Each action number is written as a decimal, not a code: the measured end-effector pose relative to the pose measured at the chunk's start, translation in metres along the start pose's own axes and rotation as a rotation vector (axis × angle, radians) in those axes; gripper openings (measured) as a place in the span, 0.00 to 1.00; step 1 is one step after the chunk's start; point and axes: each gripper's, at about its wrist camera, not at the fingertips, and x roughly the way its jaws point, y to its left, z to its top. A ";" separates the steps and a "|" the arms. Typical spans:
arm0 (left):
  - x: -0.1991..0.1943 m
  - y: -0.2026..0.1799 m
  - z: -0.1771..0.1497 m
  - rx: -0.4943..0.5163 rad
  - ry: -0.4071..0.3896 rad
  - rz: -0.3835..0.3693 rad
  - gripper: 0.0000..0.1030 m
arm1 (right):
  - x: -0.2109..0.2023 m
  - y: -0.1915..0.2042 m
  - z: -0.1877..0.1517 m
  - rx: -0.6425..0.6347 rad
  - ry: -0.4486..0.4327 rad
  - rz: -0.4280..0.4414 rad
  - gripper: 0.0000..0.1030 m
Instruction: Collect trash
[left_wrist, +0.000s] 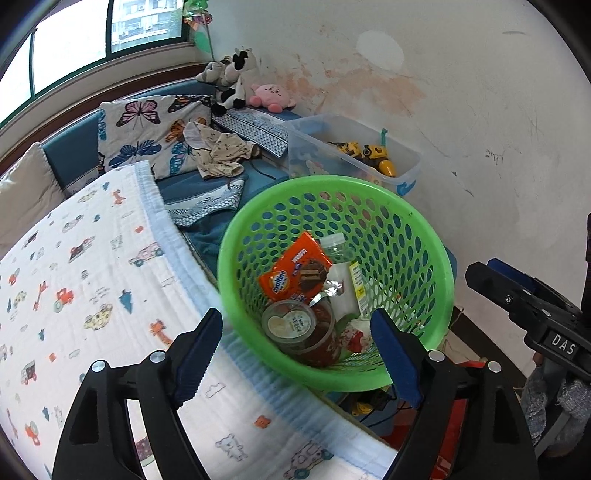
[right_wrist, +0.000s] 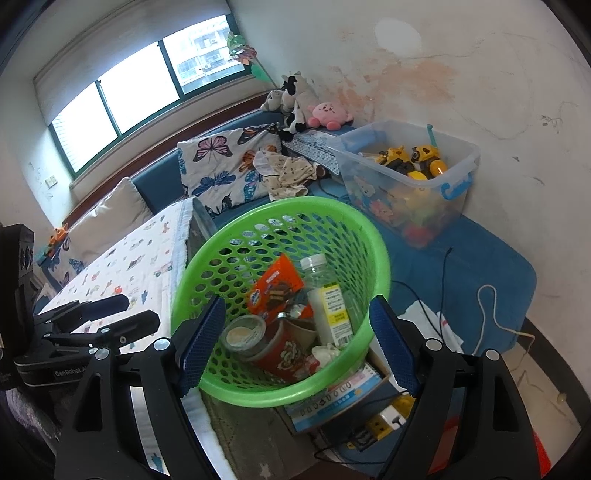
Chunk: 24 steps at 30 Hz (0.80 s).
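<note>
A green perforated basket (left_wrist: 417, 236) (right_wrist: 373, 236) stands beside the bed. Inside lie an orange snack wrapper (left_wrist: 291, 269) (right_wrist: 275, 284), a clear plastic bottle (left_wrist: 343, 273) (right_wrist: 328, 295), a red lidded cup (left_wrist: 303, 332) (right_wrist: 273, 347) and a crumpled tissue (left_wrist: 354, 332) (right_wrist: 325, 352). My left gripper (left_wrist: 295, 343) hovers open above the basket's near rim with nothing between its pads. My right gripper (right_wrist: 297, 332) is open too, over the basket's near side, empty. Each gripper shows in the other's view: the right gripper (left_wrist: 517, 299) right of the basket, the left gripper (right_wrist: 96, 321) over the bed.
A bed with a white printed quilt (left_wrist: 92, 277) (right_wrist: 122, 266) lies left of the basket. Behind stands a clear bin of yellow toys (left_wrist: 358, 155) (right_wrist: 413, 173), with pillows and plush toys (left_wrist: 236, 81). Boxes and cables (right_wrist: 343, 398) sit under the basket; a blue mat (right_wrist: 472, 266) lies to the right.
</note>
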 end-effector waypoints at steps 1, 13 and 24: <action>-0.002 0.002 -0.001 -0.004 -0.004 0.001 0.77 | 0.000 0.002 -0.001 -0.001 0.001 0.003 0.78; -0.042 0.040 -0.020 -0.063 -0.069 0.028 0.81 | -0.003 0.031 -0.010 -0.053 0.009 0.028 0.81; -0.086 0.067 -0.044 -0.102 -0.134 0.079 0.87 | -0.015 0.066 -0.023 -0.128 -0.005 0.033 0.84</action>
